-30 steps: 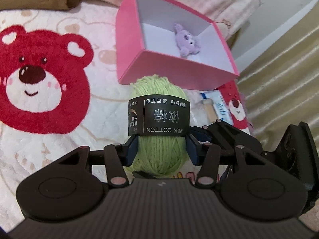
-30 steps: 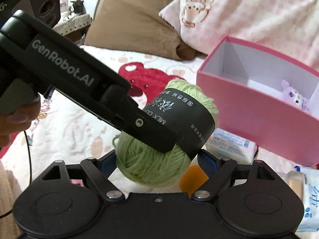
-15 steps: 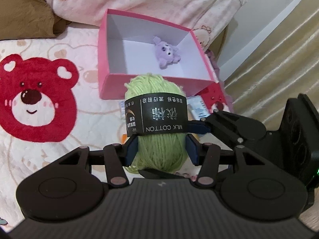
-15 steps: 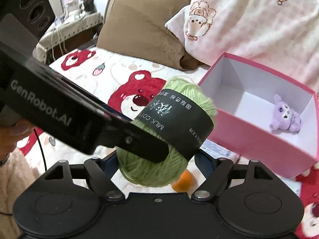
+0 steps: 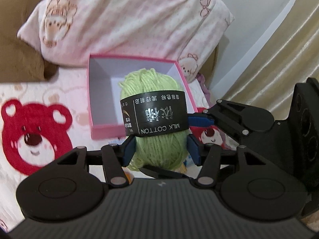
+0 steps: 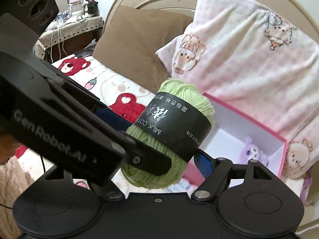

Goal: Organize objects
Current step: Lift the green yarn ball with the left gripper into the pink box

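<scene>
Since we go from largest to smallest, the entries run bed, box, yarn, grippers.

Bed: we note a bear-print quilt (image 5: 49, 103) with a pink pillow (image 5: 129, 20) and a brown cushion (image 6: 137, 45) at its head.

Box: the pink box (image 5: 90, 99) lies open on the quilt in front of the pillow; we see a purple plush toy (image 6: 252, 152) inside it.

Yarn: the green yarn ball (image 5: 157, 117) with a black MILK COTTON band is held in the air over the box's near edge, not yet inside.

Handling: we judge it light, soft and squashy, not fragile; the glossy band looks slippery, so we favour pressing on bare wool below the band.

Left gripper (image 5: 160, 149): pads pinch the ball's lower half from both sides.

Right gripper (image 6: 157, 165): one blue finger (image 6: 203, 164) lies against the ball's far side; the other is hidden, so we cannot tell whether it grips.
</scene>
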Demonstrator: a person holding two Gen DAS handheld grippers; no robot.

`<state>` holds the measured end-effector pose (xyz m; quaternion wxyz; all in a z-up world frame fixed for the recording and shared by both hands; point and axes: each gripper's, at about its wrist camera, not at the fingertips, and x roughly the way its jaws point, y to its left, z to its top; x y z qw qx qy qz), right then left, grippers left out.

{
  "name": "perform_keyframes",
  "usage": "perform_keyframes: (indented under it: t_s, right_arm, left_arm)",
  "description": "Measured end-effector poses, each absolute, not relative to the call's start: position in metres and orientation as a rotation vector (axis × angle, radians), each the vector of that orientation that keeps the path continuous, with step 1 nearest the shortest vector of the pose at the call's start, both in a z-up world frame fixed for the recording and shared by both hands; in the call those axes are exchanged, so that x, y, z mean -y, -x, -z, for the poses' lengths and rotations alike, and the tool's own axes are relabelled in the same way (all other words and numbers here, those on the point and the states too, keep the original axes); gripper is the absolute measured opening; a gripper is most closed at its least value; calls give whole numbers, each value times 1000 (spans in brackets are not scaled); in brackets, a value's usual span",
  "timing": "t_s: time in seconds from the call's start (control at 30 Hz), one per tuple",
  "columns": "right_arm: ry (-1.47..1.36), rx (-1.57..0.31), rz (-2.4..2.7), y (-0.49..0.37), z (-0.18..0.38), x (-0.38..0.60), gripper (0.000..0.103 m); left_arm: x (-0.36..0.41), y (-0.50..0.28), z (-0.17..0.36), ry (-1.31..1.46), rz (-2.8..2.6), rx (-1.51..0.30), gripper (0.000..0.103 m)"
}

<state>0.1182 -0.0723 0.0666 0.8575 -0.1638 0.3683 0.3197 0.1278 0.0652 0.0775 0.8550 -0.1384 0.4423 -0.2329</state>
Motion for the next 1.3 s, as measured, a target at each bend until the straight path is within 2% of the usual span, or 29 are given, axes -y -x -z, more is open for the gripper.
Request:
perform_keyframes:
  t_s: [0.27,0.7,1.07,1.13,1.3]
  right_arm:
    - [294,-740,-671,-183,-63,85,82]
    - [179,-886,-631,-303,35,99,75]
    - [141,-978,-598,-334,80,102,73]
    - [135,-989,-597,-337,85,100,73]
    - [73,-1063,-589,-349,95,101,77]
  left_arm:
    - [-54,-186,-75,348,412,-903,54]
    - [-32,-299,29,471,335,-1026,54]
    - [-13,-333,57,333,332,-1110,52]
    - [-13,-337,61,339,316,-1128,49]
    - [-15,-343,74,367,283,-1161,45]
